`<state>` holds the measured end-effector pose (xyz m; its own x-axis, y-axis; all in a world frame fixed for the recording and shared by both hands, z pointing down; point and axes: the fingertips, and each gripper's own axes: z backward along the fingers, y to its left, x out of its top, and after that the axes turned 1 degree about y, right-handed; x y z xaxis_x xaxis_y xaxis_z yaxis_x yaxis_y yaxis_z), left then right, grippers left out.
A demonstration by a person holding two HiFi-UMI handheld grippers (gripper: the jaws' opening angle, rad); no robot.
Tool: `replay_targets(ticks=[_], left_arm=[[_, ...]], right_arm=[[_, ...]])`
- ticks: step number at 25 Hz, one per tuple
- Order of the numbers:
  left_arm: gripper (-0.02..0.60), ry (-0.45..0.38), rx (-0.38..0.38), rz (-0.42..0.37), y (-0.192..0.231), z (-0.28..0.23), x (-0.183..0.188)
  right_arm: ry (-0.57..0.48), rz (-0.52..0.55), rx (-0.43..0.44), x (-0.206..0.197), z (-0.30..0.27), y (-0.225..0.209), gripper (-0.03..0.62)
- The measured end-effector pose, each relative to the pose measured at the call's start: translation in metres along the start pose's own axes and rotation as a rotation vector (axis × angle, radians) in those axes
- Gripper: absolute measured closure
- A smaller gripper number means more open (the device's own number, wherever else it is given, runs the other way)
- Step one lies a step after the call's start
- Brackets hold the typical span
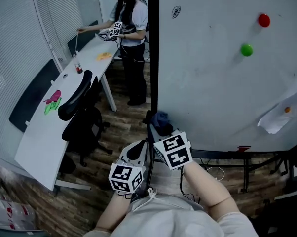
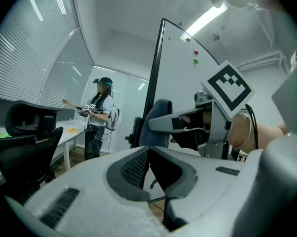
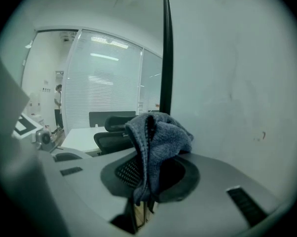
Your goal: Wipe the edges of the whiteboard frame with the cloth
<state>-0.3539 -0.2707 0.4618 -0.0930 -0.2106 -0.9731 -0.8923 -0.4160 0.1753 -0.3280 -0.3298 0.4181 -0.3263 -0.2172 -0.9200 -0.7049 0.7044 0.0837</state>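
My right hand-held gripper (image 3: pixel 149 174) grips the cloth (image 3: pixel 158 137) at lower centre, just beside the whiteboard frame (image 3: pixel 166 48). The left hand-held gripper (image 2: pixel 149 154) is closed and empty. Wiping seems about to begin: next, press and slide.
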Motion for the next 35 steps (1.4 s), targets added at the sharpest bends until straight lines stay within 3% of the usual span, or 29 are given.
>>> replay_targets(ticks=[12, 20, 25, 35], left_arm=[[0.563, -0.141, -0.084, -0.128, -0.009, 0.000, 0.085], [0.563, -0.183, -0.140, -0.173, -0.009, 0.002, 0.117], [0.563, -0.225, -0.155, -0.125, 0.001, 0.001, 0.137], [0.563, -0.250, -0.194, -0.185, -0.007, 0.005, 0.171]], right_arm=[[-0.170, 0.077, -0.059, 0.093, 0.035, -0.011, 0.525], [-0.263, 0.111, -0.110, 0.151, 0.058, -0.016, 0.525], [-0.334, 0.113, -0.149, 0.190, 0.073, -0.020, 0.525], [-0.376, 0.147, -0.227, 0.251, 0.097, -0.026, 0.525]])
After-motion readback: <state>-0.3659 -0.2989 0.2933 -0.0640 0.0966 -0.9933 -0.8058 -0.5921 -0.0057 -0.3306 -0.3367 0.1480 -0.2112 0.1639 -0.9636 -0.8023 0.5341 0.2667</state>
